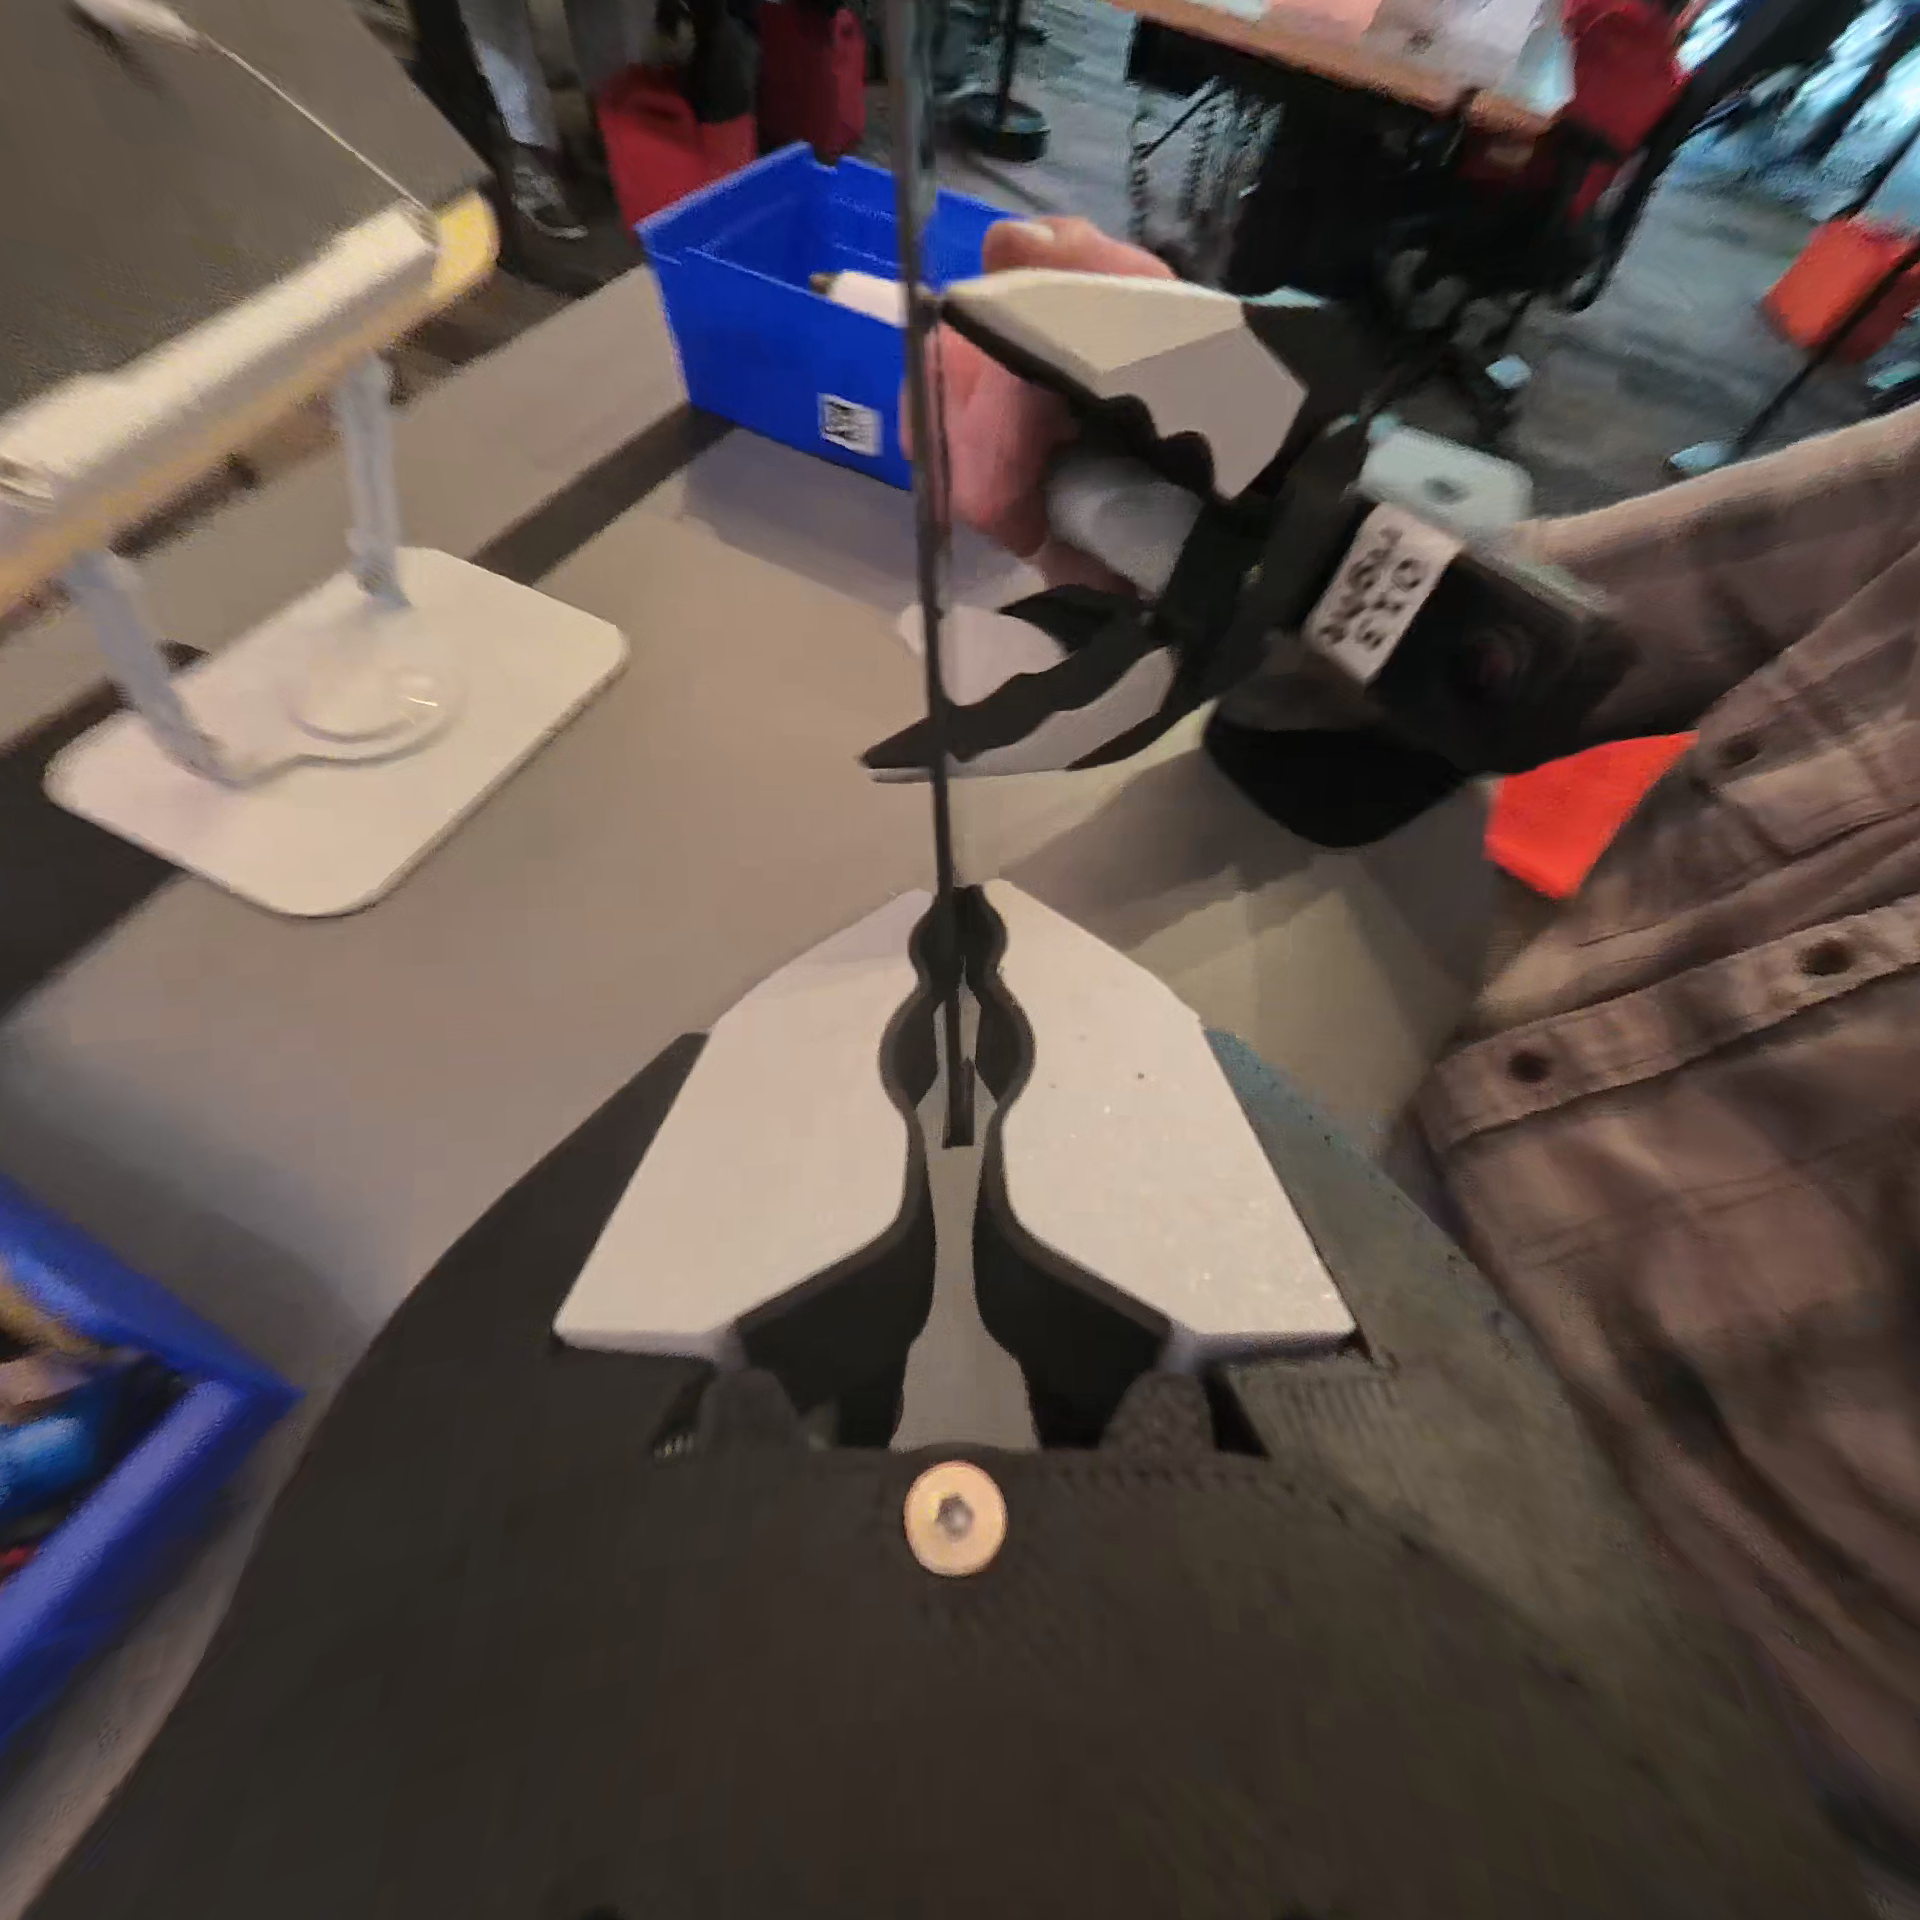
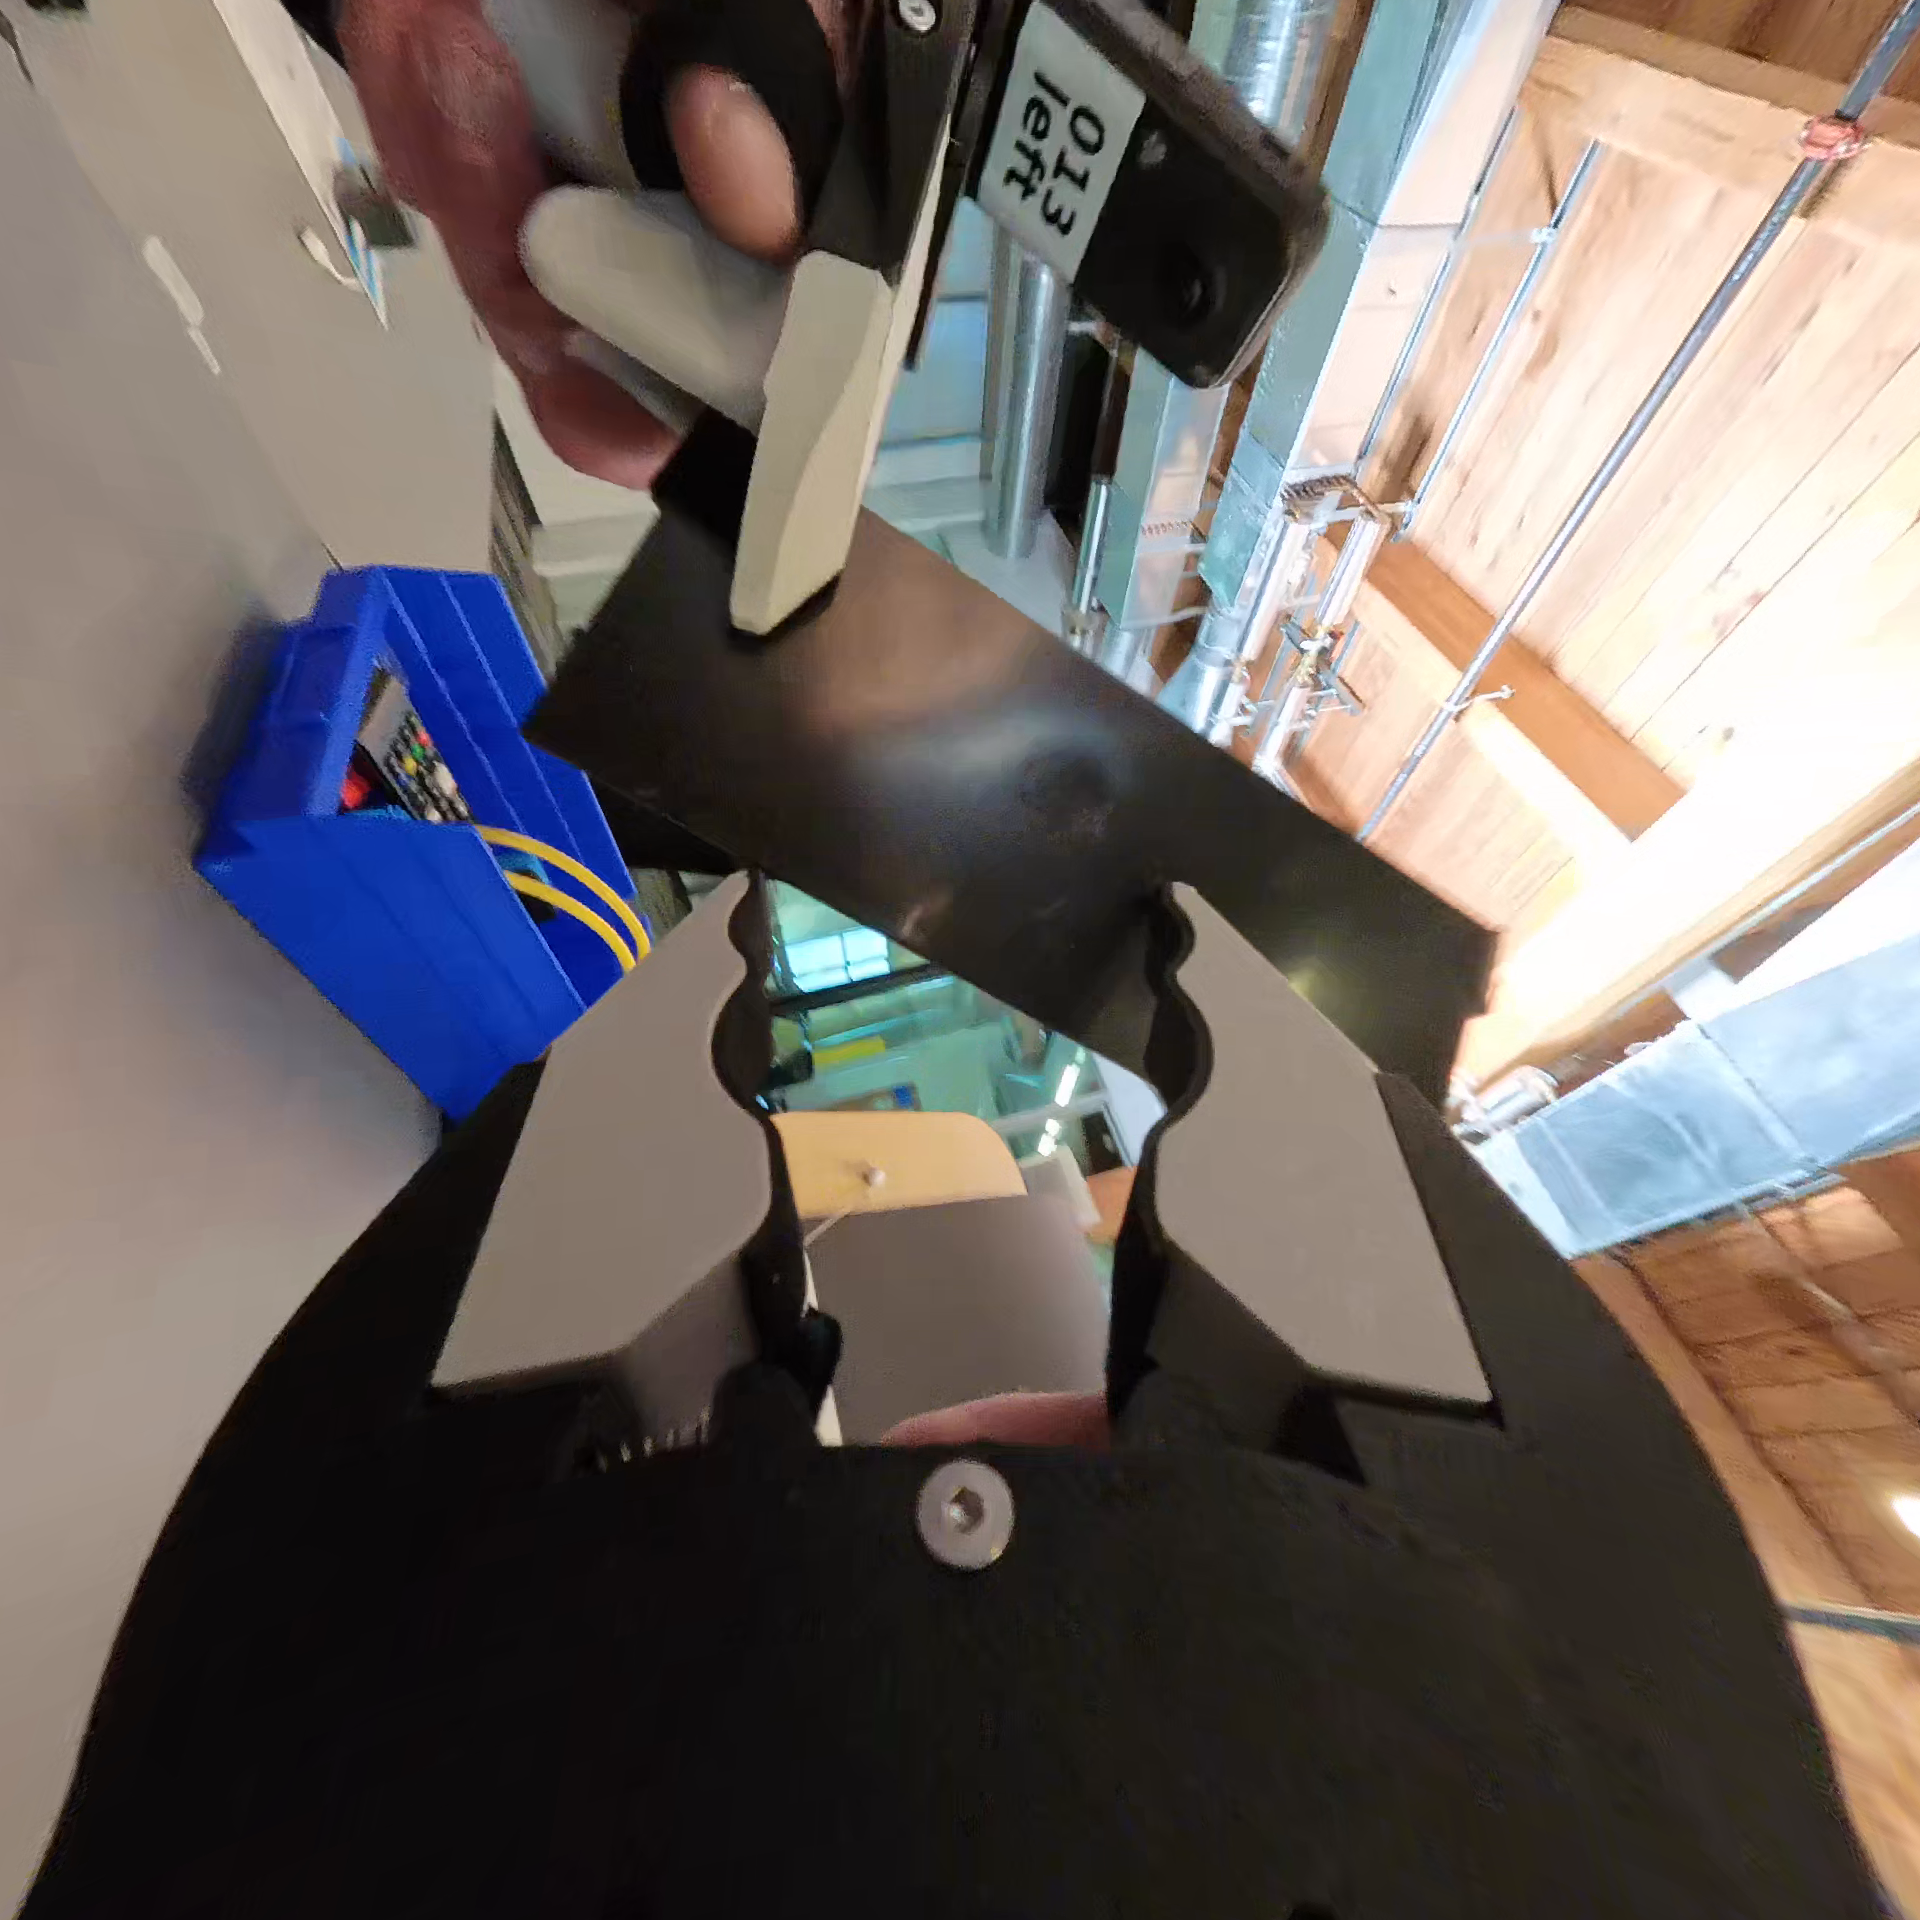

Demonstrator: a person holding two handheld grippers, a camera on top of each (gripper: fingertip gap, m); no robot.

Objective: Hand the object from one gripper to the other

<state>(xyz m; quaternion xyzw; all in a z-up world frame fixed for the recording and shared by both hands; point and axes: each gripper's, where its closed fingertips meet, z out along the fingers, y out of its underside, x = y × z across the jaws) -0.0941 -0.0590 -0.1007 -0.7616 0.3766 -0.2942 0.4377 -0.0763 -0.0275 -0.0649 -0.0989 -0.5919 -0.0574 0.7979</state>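
black sheet (image 1: 928,436) pinched in left claw (image 1: 957,914) – right claw (image 2: 956,914) agape (astride it)

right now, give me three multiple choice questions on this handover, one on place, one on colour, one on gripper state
1. Where is the thin black plate held?
A. lying in a bin
B. pinched between the left gripper's fingertips
C. flat on the table

2. What colour are the storage bins on the grey table?
A. blue
B. green
C. white

3. How does the right gripper stand?
A. shut on the plate
B. out of view
C. open, its fingers on either side of the plate

Answers:
1 B: the left wrist view shows the plate edge-on, clamped at the fingertips.
2 A: a blue bin shows in both views.
3 C: a wide gap shows between its fingers in the right wrist view.
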